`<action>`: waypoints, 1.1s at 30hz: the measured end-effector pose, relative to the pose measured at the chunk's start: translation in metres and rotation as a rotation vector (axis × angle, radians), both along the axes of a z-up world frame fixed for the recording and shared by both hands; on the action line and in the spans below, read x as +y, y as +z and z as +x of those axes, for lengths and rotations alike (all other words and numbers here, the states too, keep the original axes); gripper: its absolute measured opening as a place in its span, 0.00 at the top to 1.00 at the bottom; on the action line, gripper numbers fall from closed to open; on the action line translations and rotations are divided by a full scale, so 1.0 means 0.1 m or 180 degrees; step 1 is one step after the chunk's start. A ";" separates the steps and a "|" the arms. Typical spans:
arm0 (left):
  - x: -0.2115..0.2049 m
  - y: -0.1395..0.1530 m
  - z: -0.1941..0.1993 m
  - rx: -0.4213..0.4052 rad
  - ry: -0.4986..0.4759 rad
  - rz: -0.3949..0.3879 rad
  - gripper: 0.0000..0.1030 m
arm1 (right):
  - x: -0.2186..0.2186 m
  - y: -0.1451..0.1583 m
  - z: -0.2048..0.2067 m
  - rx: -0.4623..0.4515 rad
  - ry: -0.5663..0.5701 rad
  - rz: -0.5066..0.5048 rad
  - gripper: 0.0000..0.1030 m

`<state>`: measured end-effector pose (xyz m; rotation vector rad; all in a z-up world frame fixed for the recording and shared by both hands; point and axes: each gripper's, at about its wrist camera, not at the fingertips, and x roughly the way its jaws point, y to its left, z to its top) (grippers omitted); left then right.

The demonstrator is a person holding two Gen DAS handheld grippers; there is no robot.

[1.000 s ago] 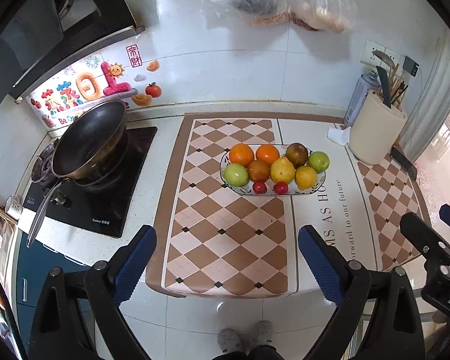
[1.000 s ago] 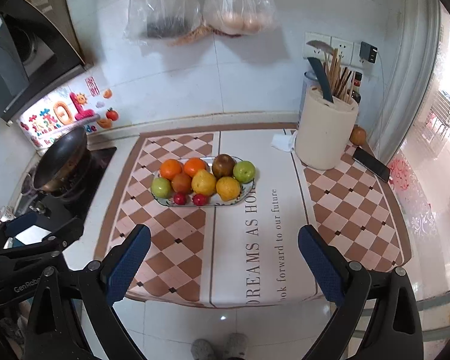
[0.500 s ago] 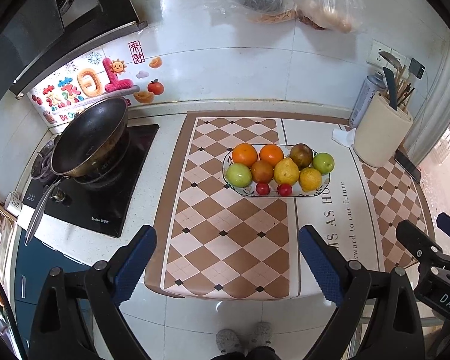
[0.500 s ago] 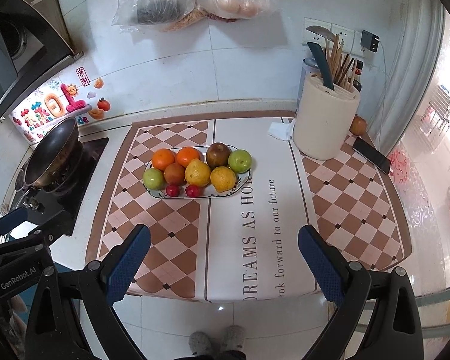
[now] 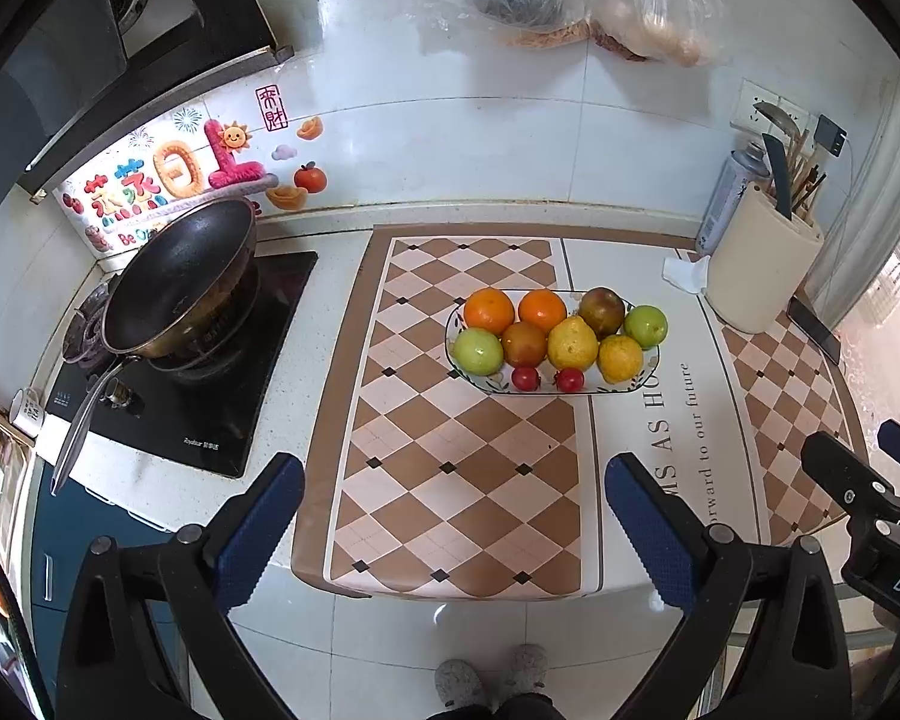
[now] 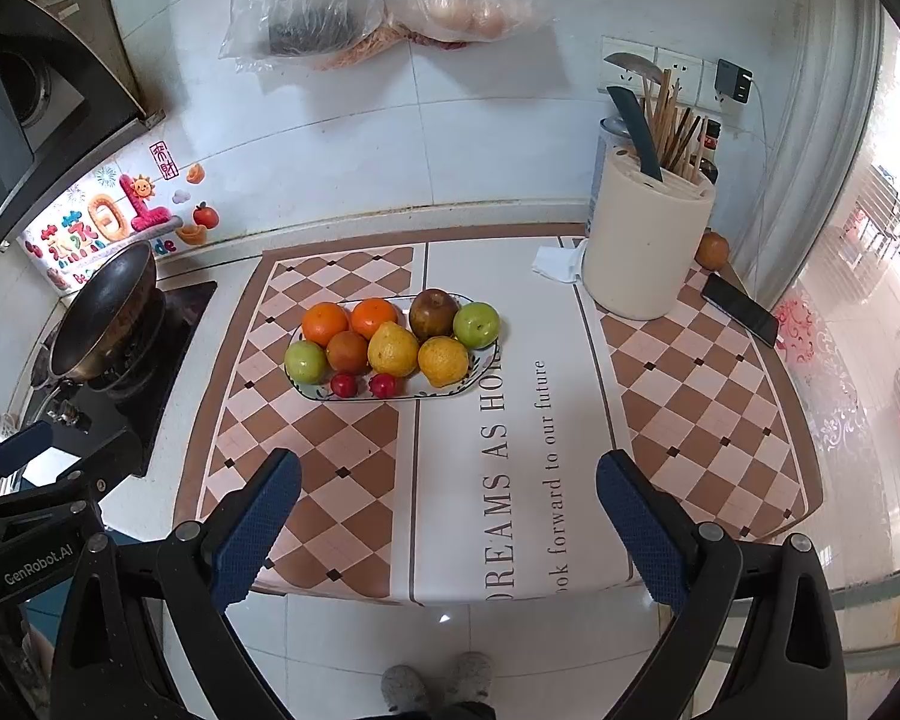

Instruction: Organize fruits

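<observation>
The big desk (image 5: 330,276) has a checked mat (image 5: 468,480) on it, with a black pan (image 5: 180,282) on the stove far left and a tall cream knife holder (image 6: 648,240) far right. In the middle of the mat sits a long plate (image 6: 480,375) full of fruits (image 6: 393,348), with two little red ones at its near edge. The left hand-held gripper (image 5: 453,531) and the right hand-held gripper (image 6: 447,525) are both spread wide and hold nothing, near the front edge, well apart from the plate.
</observation>
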<state>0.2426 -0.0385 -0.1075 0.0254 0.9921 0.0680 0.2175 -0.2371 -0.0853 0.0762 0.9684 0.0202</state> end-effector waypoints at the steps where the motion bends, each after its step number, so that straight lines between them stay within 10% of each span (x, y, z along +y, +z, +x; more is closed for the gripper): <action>1: 0.00 0.00 0.00 0.0001 0.0005 0.0002 0.00 | 0.00 0.00 0.00 0.0001 0.0002 0.0003 0.02; 33: -0.06 0.05 -0.11 -0.0056 -0.0007 0.0009 0.00 | 0.03 0.09 -0.09 0.0004 -0.0017 0.0001 0.02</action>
